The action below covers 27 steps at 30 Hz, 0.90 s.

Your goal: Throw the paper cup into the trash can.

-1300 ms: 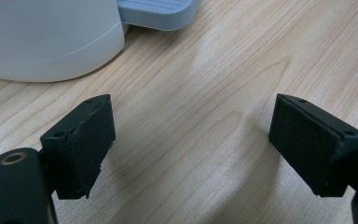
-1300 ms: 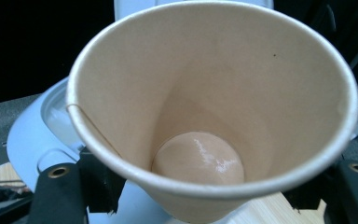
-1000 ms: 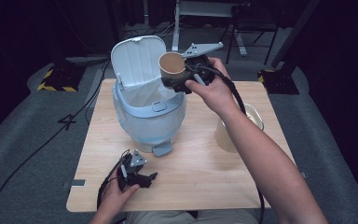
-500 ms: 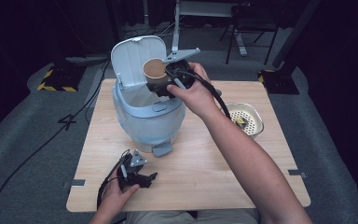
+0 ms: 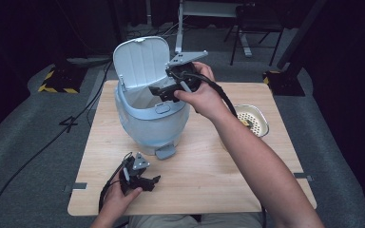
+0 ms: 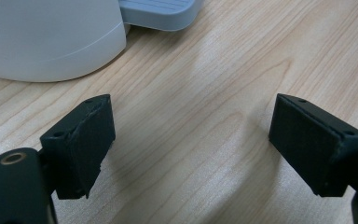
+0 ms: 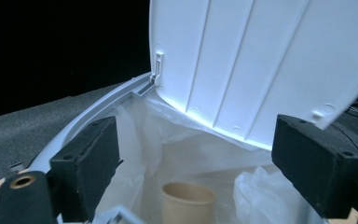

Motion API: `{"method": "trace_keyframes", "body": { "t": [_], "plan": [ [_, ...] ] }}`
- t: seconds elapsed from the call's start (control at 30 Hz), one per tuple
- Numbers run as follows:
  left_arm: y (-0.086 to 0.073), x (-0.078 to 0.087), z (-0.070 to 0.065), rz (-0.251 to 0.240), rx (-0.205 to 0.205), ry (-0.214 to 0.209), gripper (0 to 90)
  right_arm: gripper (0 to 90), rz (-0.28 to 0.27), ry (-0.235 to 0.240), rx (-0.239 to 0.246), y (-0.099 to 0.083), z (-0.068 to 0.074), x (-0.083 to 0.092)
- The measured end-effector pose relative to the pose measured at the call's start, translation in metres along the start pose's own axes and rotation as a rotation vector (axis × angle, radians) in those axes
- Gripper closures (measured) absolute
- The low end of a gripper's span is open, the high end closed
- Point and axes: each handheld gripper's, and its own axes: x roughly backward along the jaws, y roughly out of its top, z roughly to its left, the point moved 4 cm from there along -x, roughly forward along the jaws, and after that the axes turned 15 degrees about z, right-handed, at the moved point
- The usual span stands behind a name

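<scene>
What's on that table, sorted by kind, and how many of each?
Bins: 1, lid up
Paper cups: 1, lying in the bin's bag
Bowls: 1, by the right edge
Grippers: 2, left and right, both open
Total: 5

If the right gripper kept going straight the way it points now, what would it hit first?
Probably the paper cup lying in the bin's white liner. The right gripper has just opened with nothing between its jaws; depth is hard to judge.
</scene>
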Motion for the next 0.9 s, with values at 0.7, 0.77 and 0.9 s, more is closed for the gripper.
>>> {"method": "trace_keyframes", "body": {
  "t": [0.7, 0.77, 0.9],
  "plan": [
    [0.001, -0.002, 0.000, 0.003, 0.030, 0.008, 11.7, 16.0, -0.013, -0.093, -0.049, -0.076, -0.040, 0.113],
    [0.001, -0.002, 0.000, 0.004, 0.032, 0.010, 11.5, 16.0, -0.012, -0.100, -0.057, -0.085, -0.043, 0.121],
    [0.001, -0.002, 0.000, 0.004, 0.031, 0.011, 11.4, 16.3, -0.009, -0.109, -0.067, -0.103, -0.047, 0.136]
  ]
}}
